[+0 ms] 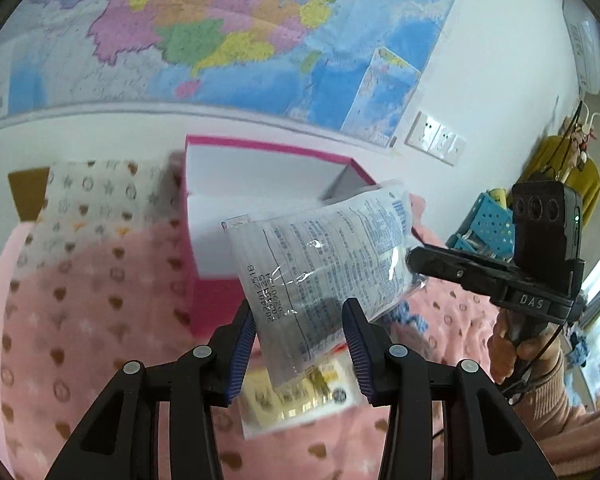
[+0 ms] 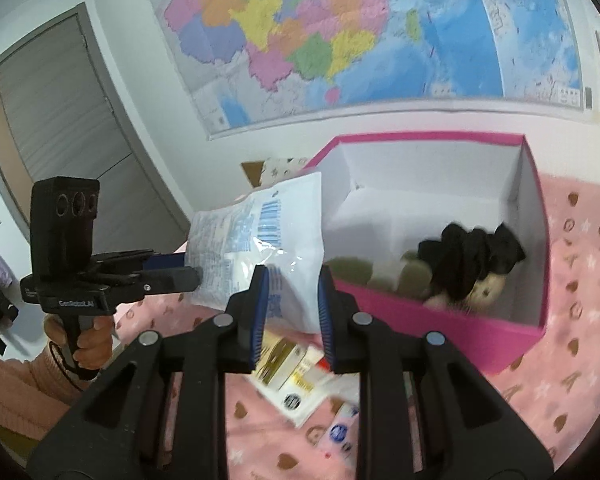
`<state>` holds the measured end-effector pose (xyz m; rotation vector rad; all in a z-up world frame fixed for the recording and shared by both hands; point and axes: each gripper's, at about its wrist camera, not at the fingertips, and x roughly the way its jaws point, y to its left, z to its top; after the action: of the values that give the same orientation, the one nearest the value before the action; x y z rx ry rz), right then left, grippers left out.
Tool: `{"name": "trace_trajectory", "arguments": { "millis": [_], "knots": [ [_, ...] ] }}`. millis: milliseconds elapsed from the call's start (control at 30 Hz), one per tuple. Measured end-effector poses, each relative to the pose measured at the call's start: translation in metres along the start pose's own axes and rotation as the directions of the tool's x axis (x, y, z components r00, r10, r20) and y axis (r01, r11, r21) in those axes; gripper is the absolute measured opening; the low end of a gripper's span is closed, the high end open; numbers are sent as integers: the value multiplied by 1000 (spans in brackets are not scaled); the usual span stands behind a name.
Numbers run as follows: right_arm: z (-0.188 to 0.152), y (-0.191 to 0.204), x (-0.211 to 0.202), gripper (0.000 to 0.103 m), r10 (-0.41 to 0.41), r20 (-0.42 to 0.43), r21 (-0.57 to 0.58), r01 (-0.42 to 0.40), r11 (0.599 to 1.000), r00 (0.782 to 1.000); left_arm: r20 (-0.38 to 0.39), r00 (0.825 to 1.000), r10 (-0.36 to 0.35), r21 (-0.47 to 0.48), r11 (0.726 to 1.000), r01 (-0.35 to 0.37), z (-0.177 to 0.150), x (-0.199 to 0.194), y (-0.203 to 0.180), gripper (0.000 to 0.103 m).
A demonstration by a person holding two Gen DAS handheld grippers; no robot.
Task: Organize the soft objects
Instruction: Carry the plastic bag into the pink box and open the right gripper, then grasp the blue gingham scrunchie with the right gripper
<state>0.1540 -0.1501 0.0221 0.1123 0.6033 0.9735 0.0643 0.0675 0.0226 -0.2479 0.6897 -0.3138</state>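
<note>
1. The left gripper (image 1: 302, 346) has its jaws closed on one end of a clear plastic pack (image 1: 324, 256) printed with small text, its blue pads (image 1: 242, 354) pressing the pack's sides.
2. The right gripper (image 2: 293, 312) has its jaws closed on the other end of the same pack, where a blue barcode shows.
3. Held between the two, the pack hangs in the air above the bed, just in front of the near wall of the pink box (image 2: 440, 320).
4. Below the pack, a yellow-and-white packet (image 2: 290, 376) lies on the pink blanket (image 1: 88, 320).
5. Inside the open box sit a black fabric item (image 2: 472, 256) and some plush things.
6. A wall map (image 1: 228, 32) hangs behind the box.
</note>
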Motion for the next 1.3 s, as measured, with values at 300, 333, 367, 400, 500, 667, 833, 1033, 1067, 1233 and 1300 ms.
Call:
{"name": "trace_trajectory", "arguments": {
  "millis": [300, 333, 367, 400, 500, 667, 833, 1033, 1067, 1233, 1300],
  "knots": [
    [25, -31, 26, 26, -15, -18, 67, 16, 998, 1000, -4, 1000, 31, 11, 999, -31, 43, 25, 10, 43],
    [27, -33, 30, 27, -16, -26, 69, 18, 997, 1000, -7, 999, 46, 7, 999, -46, 47, 30, 12, 43],
    [29, -36, 34, 27, -25, -32, 73, 27, 997, 999, -12, 998, 56, 5, 998, -56, 50, 35, 14, 43],
    [31, -39, 38, 27, -30, -39, 76, 33, 997, 999, -17, 998, 61, 6, 998, -61, 53, 39, 16, 43],
    [35, -47, 52, 28, -48, -70, 78, 53, 996, 996, -37, 995, 87, -3, 996, -87, 59, 52, 24, 43],
    [36, -57, 73, 32, -75, -124, 88, 86, 992, 989, -83, 988, 132, -12, 991, -133, 64, 74, 35, 43],
    [37, -65, 92, 37, -118, -171, 94, 135, 986, 978, -112, 976, 188, -6, 982, -189, 71, 92, 42, 43],
    [41, -72, 99, 80, -137, -186, 122, 161, 979, 973, -100, 968, 231, -21, 972, -234, 78, 97, 47, 43],
    [41, -72, 98, 80, -141, -182, 117, 164, 980, 973, -98, 967, 234, -24, 971, -237, 78, 96, 47, 43],
    [38, -72, 82, 80, -133, -158, 120, 153, 981, 979, -68, 969, 239, -9, 971, -240, 74, 88, 42, 46],
    [35, -69, 73, 80, -124, -143, 120, 142, 983, 982, -51, 972, 228, 3, 974, -228, 72, 84, 38, 47]
  ]
}}
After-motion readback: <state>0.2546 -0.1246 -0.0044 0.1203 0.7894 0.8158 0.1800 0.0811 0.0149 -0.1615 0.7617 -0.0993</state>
